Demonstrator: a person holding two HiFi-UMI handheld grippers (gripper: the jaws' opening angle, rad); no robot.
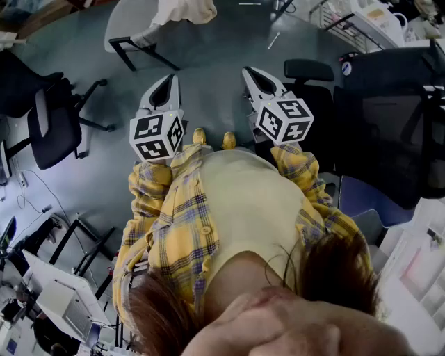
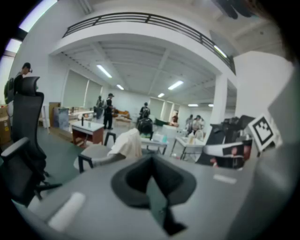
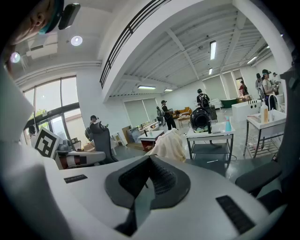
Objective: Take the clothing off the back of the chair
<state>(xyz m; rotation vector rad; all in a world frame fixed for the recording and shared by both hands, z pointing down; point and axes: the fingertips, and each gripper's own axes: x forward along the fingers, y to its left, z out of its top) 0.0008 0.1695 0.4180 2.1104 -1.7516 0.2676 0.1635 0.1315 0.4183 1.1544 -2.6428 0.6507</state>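
left claw (image 1: 164,89) seen pressed together, nothing pinched, right claw (image 1: 259,80) same deal, clothing (image 1: 185,10) draped over the chair (image 1: 128,28) back well ahead, cut off at the head view's top edge, shown side-on in both gripper views, background people (image 2: 108,110) caught only there

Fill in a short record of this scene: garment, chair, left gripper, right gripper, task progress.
garment: cream clothing, draped over the chair back
chair: grey chair on the floor ahead, apart from both grippers
left gripper: jaws together, nothing between them
right gripper: jaws together, nothing between them
task progress: not begun; clothing untouched
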